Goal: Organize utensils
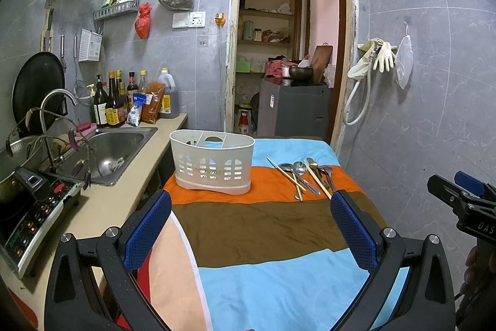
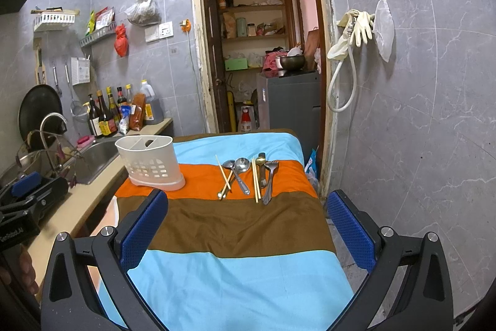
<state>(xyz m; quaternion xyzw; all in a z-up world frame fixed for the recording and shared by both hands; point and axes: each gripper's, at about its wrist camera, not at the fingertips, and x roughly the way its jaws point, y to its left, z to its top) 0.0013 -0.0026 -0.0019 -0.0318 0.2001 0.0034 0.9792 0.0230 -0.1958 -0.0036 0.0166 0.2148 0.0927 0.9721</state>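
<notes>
I am holding my left gripper [image 1: 251, 225] and my right gripper [image 2: 248, 225] above a striped cloth [image 2: 235, 225]; both are standing wide apart at the jaws and gripping nothing. Ahead of me on the orange stripe, a white slotted utensil caddy [image 1: 212, 162] is standing upright on the left. Well to its right, the utensils [image 2: 248, 174] are lying in a loose row: wooden chopsticks [image 2: 255, 180], metal spoons [image 2: 240, 168] and a fork [image 2: 270, 176]. I am judging that nothing is sorted yet. The pieces are overlapping, so closing on one could drag or flick its neighbour. The light caddy could tip if a handle knocks its rim. The left view is showing the sink [image 1: 119, 152] and an induction cooker [image 1: 28, 216] beside the cloth; the right view alone is showing the cloth's right edge dropping to the floor, where a nudged utensil could fall.
</notes>
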